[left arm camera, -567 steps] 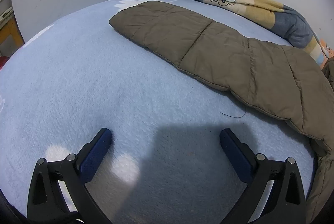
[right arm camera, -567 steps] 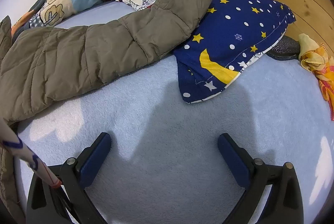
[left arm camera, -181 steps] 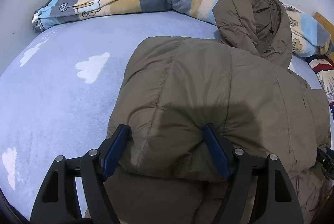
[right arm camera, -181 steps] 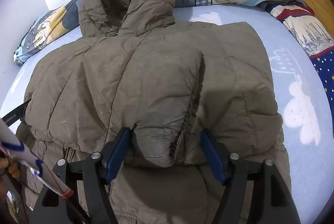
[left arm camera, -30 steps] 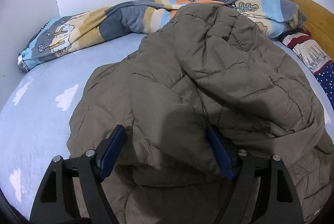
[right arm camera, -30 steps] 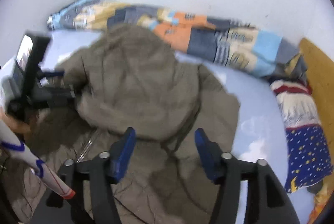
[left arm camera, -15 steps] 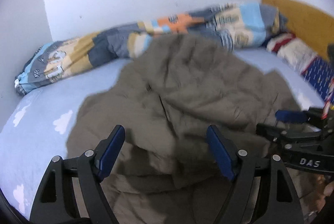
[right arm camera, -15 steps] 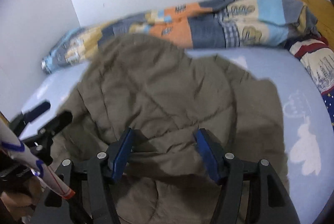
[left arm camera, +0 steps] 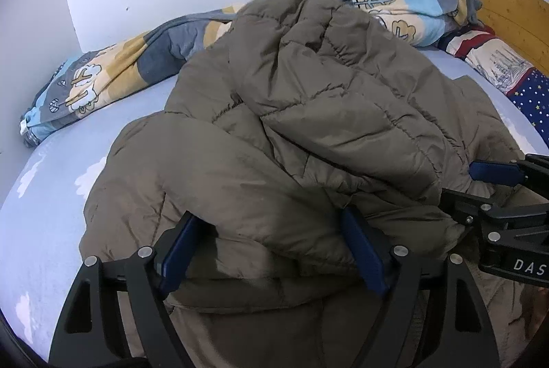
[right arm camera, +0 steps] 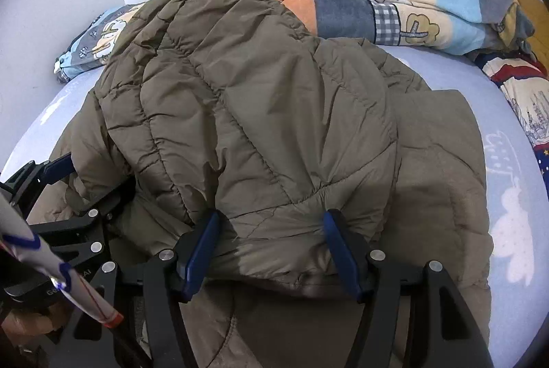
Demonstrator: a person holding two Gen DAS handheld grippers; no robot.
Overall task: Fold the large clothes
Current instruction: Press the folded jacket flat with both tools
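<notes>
Puffer jacket (left arm camera: 308,134), olive-brown and quilted, lies heaped on the light blue bed sheet (left arm camera: 51,196) with its far half doubled back toward the grippers. Six seconds earlier it lay flat with the sleeves folded in and the hood standing up against the patterned duvet (left arm camera: 103,76); now the hood end sits on top of the lower body, so the lengthwise fold has been drawn over within the last second or so.

In the left wrist view the left gripper (left arm camera: 271,248) has its blue fingers set wide apart, with a thick roll of the folded edge bulging between them. The fabric fills the gap but the pads do not look pressed in, so it reads as open around the edge rather than clamped. The right gripper (right arm camera: 271,251) looks the same in its own view: jaws spread, quilted hem between them, no clear pinch. Each gripper shows at the edge of the other's view, close beside its partner at the near edge of the jacket.

The folded layer is lumpy and skewed, with its right side falling short of the under layer, which shows bare toward the star-print pillow (left arm camera: 528,100). Judging from this, the fold is placed but not neat; pressing it flat and squaring the edges likely comes next, and the slippery padding may spring back.
</notes>
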